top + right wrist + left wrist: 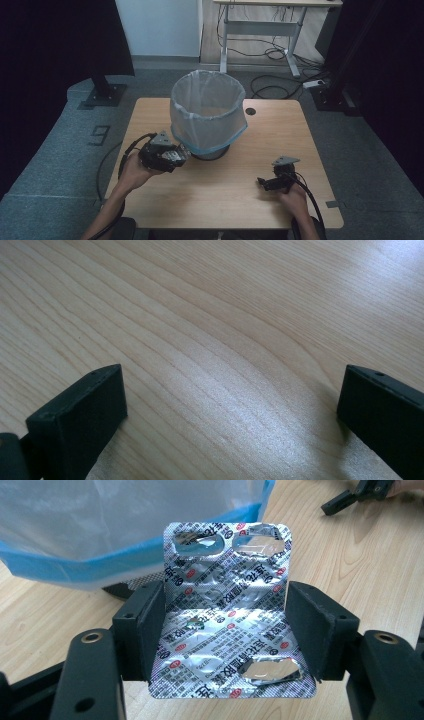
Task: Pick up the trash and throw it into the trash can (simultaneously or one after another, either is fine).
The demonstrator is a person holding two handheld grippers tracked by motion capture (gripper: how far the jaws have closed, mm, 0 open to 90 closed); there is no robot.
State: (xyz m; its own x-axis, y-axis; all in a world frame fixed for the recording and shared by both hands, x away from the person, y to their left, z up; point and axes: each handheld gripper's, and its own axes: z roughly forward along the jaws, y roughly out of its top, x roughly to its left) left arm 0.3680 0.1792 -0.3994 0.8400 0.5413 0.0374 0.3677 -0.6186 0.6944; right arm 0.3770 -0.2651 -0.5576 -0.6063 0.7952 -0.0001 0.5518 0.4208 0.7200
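Your blister pack (227, 612) sits clamped between the two jaws of your left gripper (227, 630), foil side facing the camera, bent so that its top half stands up and its lower half lies back toward you. Several pockets are torn open: two at the top edge and one near the bottom. Just ahead of it hangs the blue hem of the bag (208, 107) lining the bin (212, 152), and in the high view your left gripper (176, 156) looks raised beside that hem, though the dim light makes this hard to judge. Your right gripper (265, 182) rests low over the table (225, 195), well apart from the bin, jaws wide apart with only bare wood between them.
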